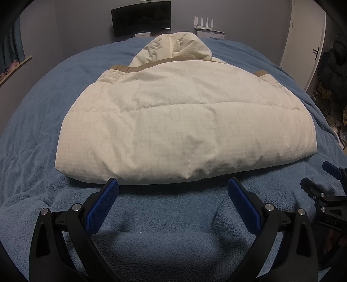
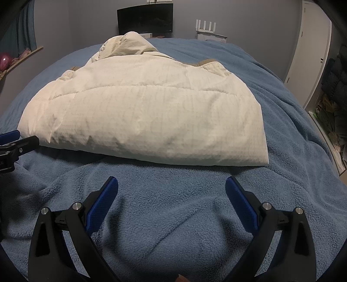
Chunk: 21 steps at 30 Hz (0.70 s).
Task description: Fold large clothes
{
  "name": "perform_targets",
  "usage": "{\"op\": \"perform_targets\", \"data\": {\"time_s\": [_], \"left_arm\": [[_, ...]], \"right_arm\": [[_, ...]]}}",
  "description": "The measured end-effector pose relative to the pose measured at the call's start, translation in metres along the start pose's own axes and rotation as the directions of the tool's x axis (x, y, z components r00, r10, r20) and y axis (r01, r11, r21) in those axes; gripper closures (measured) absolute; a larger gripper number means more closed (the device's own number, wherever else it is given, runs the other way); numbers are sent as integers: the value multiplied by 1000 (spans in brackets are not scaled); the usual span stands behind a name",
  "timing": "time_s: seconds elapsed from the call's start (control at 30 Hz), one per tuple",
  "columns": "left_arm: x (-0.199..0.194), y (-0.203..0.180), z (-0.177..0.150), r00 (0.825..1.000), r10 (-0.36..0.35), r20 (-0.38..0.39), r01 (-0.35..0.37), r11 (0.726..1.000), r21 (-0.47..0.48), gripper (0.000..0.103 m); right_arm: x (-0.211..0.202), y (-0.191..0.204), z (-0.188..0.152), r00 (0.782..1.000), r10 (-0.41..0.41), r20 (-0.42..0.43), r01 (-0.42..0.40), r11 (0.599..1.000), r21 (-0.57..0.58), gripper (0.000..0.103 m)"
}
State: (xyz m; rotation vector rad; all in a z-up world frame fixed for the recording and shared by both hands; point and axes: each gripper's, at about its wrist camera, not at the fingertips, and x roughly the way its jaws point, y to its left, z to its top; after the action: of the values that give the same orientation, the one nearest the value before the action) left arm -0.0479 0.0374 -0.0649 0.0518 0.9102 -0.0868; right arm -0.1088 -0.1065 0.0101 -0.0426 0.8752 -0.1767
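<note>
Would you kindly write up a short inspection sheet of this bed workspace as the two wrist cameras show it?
Surface: blue fleece blanket covering the bed, lightly wrinkled.
Job's things: cream quilted jacket lying folded on the blanket, hood at the far end, tan trim showing.
Clutter: nothing seen on the blanket beside the jacket.
Grippers: left gripper open, fingertips close to the jacket's near edge, holding nothing; right gripper open, short of the jacket, holding nothing.
Cables: nothing seen.
Surroundings: dark monitor and white router at the far wall, white door on the right, piled items beside it.
</note>
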Motion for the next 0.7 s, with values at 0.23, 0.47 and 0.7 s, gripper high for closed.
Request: {"op": "perform_targets", "data": {"time_s": [0.23, 0.47, 0.7], "left_arm": [[1, -3, 0, 1000, 4, -3, -4, 1000, 11, 6], [1, -4, 1, 1000, 0, -3, 0, 1000, 19, 7], [6, -10, 1, 999, 37, -23, -36, 998, 42, 6]], "right_arm": [[1, 1, -1, 1000, 0, -4, 0, 1000, 2, 8], [3, 2, -1, 1000, 2, -10, -2, 1000, 3, 8], [3, 3, -2, 1000, 3, -13, -3, 1000, 5, 8]]}}
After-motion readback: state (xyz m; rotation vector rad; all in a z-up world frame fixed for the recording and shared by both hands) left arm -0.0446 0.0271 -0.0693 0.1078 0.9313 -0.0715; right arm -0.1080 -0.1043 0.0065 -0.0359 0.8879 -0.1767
